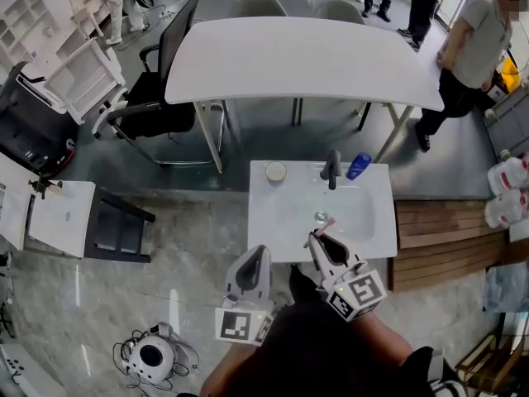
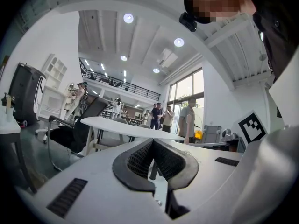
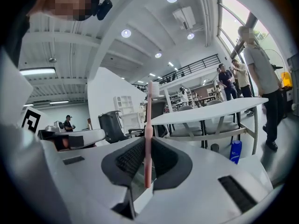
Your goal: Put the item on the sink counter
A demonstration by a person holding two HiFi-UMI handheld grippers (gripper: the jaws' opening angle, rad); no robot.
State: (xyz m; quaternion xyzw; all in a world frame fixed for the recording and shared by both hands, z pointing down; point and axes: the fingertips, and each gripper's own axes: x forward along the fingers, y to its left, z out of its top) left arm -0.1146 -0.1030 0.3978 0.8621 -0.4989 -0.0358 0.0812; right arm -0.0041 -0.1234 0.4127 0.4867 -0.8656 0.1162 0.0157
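A pink toothbrush (image 3: 148,125) stands upright between the jaws of my right gripper (image 3: 147,164), bristle head at the top. In the head view the right gripper (image 1: 318,236) hangs over the front edge of the white sink counter (image 1: 273,213), and the toothbrush (image 1: 326,223) points toward the basin. My left gripper (image 1: 254,259) is just off the counter's front left corner, jaws together with nothing held. In its own view the left gripper (image 2: 153,164) has its black pads closed to a thin slit.
On the counter's back edge are a dark faucet (image 1: 331,169), a blue bottle (image 1: 359,165) to its right and a small round cup (image 1: 275,171) at the left. Beyond stand a large white table (image 1: 306,56), a black chair (image 1: 161,98) and people. A wooden bench (image 1: 446,234) sits to the right.
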